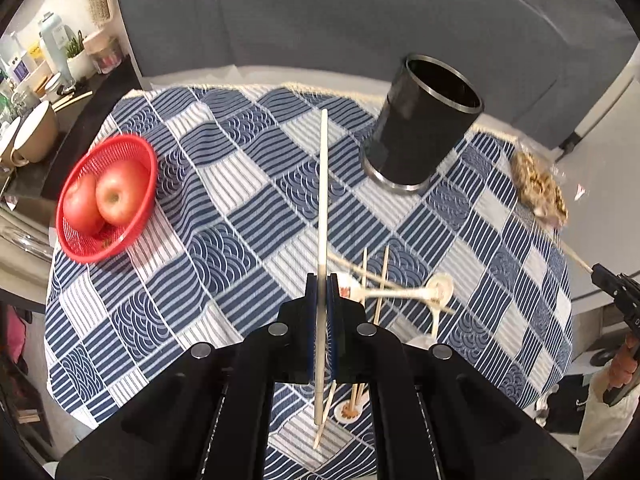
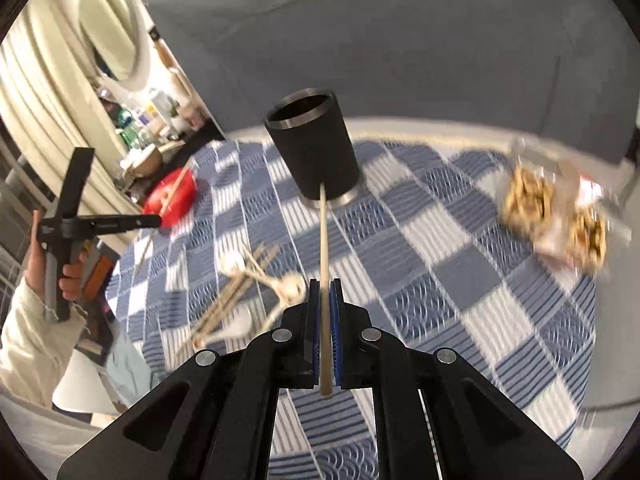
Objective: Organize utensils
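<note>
My left gripper point(image 1: 322, 286) is shut on a pale chopstick point(image 1: 323, 184) that points up the table toward the black cylindrical holder point(image 1: 420, 136). My right gripper point(image 2: 325, 292) is shut on another chopstick point(image 2: 324, 232) whose tip lies in front of the holder's point(image 2: 320, 148) base. Loose chopsticks point(image 1: 380, 276) and white spoons point(image 1: 436, 288) lie in a pile on the blue checked cloth point(image 1: 240, 208), just right of my left gripper; the pile point(image 2: 248, 280) sits left of my right gripper. The left gripper point(image 2: 154, 221) shows in the right wrist view, and the right gripper point(image 1: 596, 270) in the left wrist view.
A red basket point(image 1: 80, 240) with two apples point(image 1: 116, 196) sits at the cloth's left. A clear bag of walnuts point(image 1: 540, 188) lies at the right edge, also in the right wrist view point(image 2: 556, 216). A shelf with bottles and cups point(image 1: 36, 92) stands far left.
</note>
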Tool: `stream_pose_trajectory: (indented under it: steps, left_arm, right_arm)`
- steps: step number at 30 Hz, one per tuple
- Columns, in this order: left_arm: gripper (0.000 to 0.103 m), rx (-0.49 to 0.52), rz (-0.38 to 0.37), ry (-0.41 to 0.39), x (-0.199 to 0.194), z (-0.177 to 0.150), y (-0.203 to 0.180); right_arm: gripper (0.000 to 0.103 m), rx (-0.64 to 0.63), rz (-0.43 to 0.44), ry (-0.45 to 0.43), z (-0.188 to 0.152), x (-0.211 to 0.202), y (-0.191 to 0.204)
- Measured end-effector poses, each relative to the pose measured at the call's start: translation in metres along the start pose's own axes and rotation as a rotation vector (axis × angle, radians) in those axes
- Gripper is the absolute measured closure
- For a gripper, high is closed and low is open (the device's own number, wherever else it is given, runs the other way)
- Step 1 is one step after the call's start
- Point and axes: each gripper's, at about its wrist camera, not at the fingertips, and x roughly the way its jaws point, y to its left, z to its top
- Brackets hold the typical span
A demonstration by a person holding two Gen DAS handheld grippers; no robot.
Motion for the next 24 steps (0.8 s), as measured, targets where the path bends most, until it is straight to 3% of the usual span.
stream_pose_trajectory:
  steps: [7,24]
  left_arm:
    - [0.098,-0.003,-0.051,-0.083,-0.016,0.031,-0.015]
    - [0.098,0.035,-0.201,-0.253,-0.026,0.101,-0.049]
  right_arm:
    - [0.098,-0.067,0.049,-0.035,0.055,0.002,0.007]
    - [0.098,-0.235,0.023,-0.172,0.176,-0.004,0.028]
